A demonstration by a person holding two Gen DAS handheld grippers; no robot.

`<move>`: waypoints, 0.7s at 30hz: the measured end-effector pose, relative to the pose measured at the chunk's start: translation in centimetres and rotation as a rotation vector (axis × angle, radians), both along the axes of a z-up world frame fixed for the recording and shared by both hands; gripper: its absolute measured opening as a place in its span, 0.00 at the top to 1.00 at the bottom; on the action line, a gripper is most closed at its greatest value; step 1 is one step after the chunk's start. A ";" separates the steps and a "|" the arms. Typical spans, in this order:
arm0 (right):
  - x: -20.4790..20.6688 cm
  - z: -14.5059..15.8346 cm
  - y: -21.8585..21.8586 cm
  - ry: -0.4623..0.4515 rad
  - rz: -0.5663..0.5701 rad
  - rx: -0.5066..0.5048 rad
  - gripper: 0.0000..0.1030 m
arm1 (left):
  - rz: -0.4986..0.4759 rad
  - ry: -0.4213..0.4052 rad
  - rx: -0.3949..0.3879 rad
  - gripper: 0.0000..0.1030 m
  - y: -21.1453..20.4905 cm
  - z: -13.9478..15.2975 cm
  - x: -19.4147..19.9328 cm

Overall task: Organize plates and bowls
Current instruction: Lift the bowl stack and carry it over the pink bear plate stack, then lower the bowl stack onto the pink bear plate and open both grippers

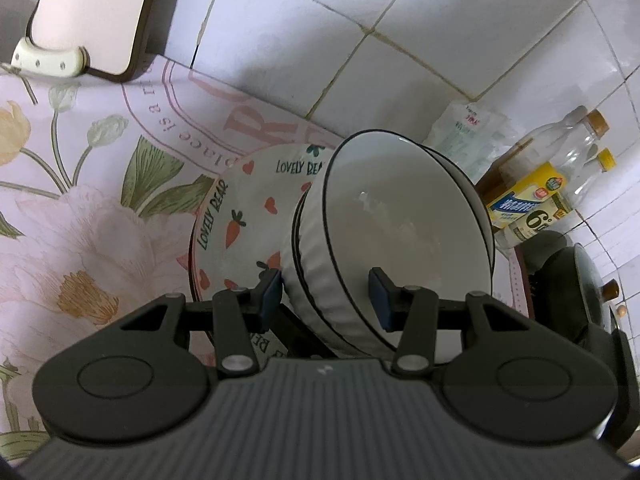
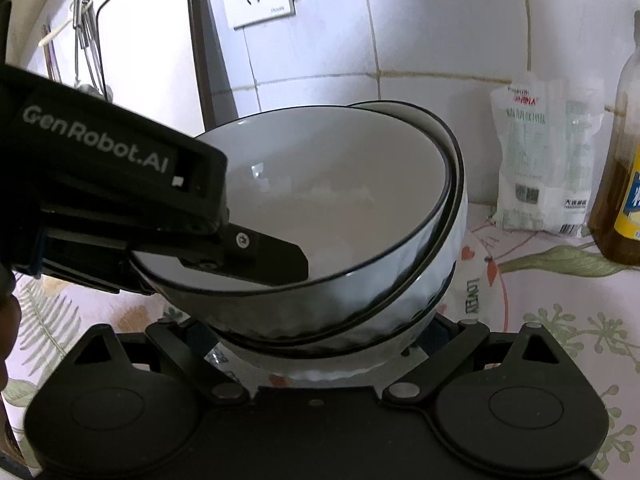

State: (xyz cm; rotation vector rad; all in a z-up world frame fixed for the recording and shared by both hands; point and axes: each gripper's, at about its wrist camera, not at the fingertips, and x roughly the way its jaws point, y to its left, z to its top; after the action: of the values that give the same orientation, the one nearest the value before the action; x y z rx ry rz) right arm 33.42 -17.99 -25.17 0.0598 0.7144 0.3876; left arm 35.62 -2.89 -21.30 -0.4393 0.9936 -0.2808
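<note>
Left gripper straddles the glazed, slippery, breakable bowl stack at its rim — jaws wide, unclamped — right gripper's opening hidden.

Left gripper open, jaws astride the near rim of tilted stacked bowls, carrot plate left, bottles far right
</note>
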 end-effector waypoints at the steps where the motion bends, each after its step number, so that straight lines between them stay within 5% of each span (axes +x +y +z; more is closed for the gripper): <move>1: 0.0 0.0 0.1 -0.002 -0.003 -0.001 0.04 | 0.010 -0.002 0.001 0.56 -0.1 0.0 0.0; 15: 0.5 0.3 1.0 0.023 -0.047 0.007 0.04 | 0.026 -0.016 0.042 0.50 -0.6 -0.2 0.4; 21: -2.8 1.3 1.2 0.015 -0.036 -0.048 0.04 | 0.032 -0.094 0.080 0.49 -0.1 2.4 -0.9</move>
State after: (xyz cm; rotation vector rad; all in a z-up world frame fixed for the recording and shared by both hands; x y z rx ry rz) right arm 30.63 -16.82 -23.88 0.0307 0.7362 0.3358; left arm 34.74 -2.99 -18.87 -0.3661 0.9014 -0.2299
